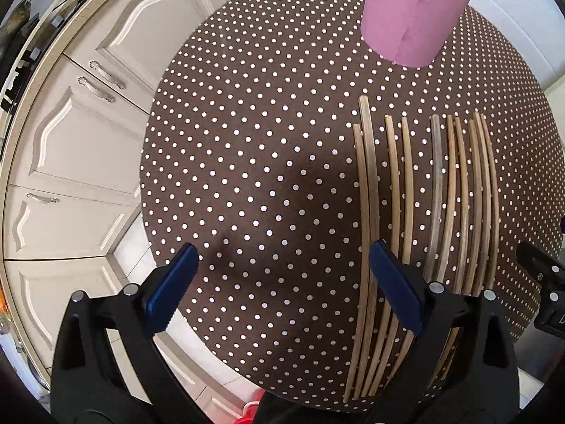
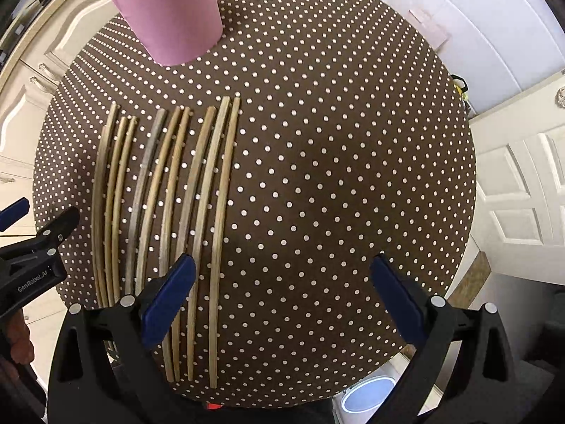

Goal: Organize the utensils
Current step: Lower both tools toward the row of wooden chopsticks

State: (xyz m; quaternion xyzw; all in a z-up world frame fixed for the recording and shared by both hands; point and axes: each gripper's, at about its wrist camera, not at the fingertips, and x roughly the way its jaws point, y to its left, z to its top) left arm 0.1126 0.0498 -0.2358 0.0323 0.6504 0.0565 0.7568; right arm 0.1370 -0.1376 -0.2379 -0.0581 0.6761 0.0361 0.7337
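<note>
— Ten or so wooden chopsticks point(image 2: 169, 219) lying side by side on the round brown polka-dot table point(image 2: 317, 141), running from six toward twelve o'clock, some touching, some with narrow gaps.

— Seen from the left wrist too?

— Yes, same chopsticks point(image 1: 438, 194), over at three o'clock of that view, on the dotted tablecloth point(image 1: 247, 176). One greyer stick in the middle of the row.

— And the holder?

— Pink cylindrical cup point(image 2: 169, 14) standing upright at eleven o'clock in the right view, beyond the far ends of the sticks, well apart from them. In the left view, the same pink cup point(image 1: 416, 14) at one o'clock.

— Left gripper point(image 1: 282, 286)?

— Spread wide, blue pads far apart, gripping nothing. Right-hand blue pad point(image 1: 395, 293) over the near ends of the leftmost sticks; contact impossible to judge.

— Right gripper point(image 2: 282, 293)?

— Also wide open and empty. Left-hand blue pad point(image 2: 169, 296) over the rightmost sticks' near part, other pad above bare cloth at four o'clock.

— Anything else?

— Cream cabinet doors point(image 1: 70, 141) at nine o'clock in the left view; white panelled door point(image 2: 522, 190) at three o'clock in the right.
</note>
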